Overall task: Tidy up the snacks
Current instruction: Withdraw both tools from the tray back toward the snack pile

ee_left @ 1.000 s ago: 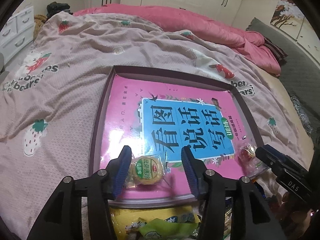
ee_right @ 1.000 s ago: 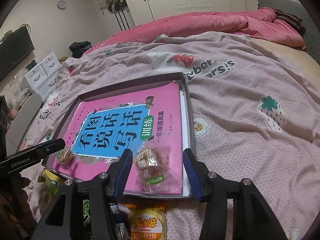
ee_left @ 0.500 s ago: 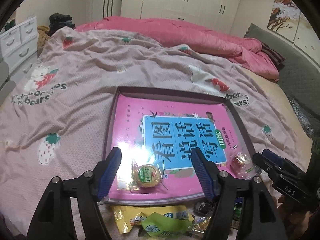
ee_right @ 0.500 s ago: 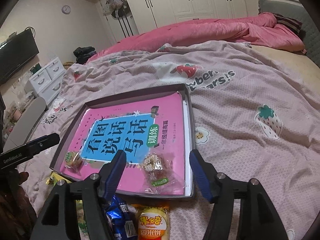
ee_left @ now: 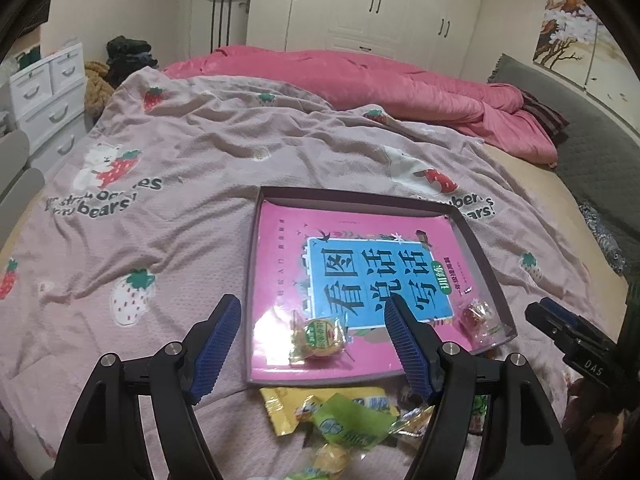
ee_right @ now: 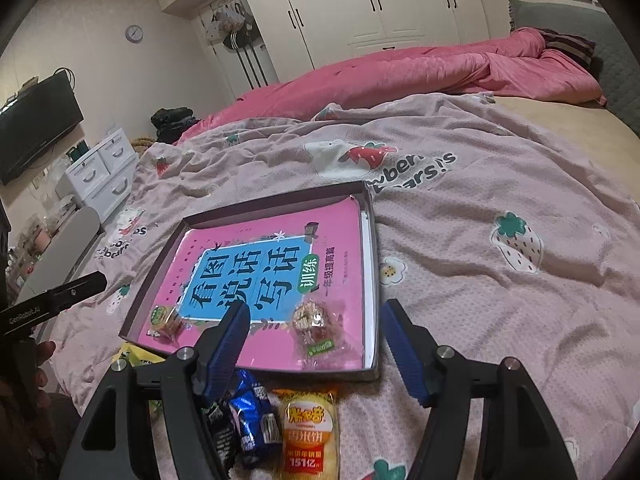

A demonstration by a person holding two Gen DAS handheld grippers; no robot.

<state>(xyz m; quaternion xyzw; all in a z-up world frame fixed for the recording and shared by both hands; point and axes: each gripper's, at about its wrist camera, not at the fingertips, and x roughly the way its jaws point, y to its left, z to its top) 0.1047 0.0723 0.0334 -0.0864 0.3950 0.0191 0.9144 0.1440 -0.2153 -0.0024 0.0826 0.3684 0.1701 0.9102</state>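
Note:
A dark shallow tray (ee_left: 255, 280) lies on the bed with a pink book (ee_left: 280, 248) inside it. A round yellow cake in a green-labelled wrapper (ee_left: 322, 334) rests on the book's near left corner. It lies below and ahead of my left gripper (ee_left: 313, 308), which is open and touches nothing. A clear-wrapped reddish-brown snack (ee_right: 316, 324) lies on the book's near right part (ee_right: 272, 224). My right gripper (ee_right: 317, 308) hovers above it, open and empty. Loose yellow and green packets (ee_left: 344, 420) are heaped before the tray's near edge.
A blue packet (ee_right: 252, 412) and an orange rice-cracker pack (ee_right: 308, 428) lie under the right gripper. The strawberry-print bedspread (ee_left: 160, 208) spreads all around, with a pink quilt (ee_left: 360, 80) behind. White drawers (ee_left: 44, 92) stand at the left and a grey headboard (ee_left: 580, 128) at the right.
Both grippers opened wider and drew back and up from the tray. The round cake and the clear-wrapped snack stayed lying on the book.

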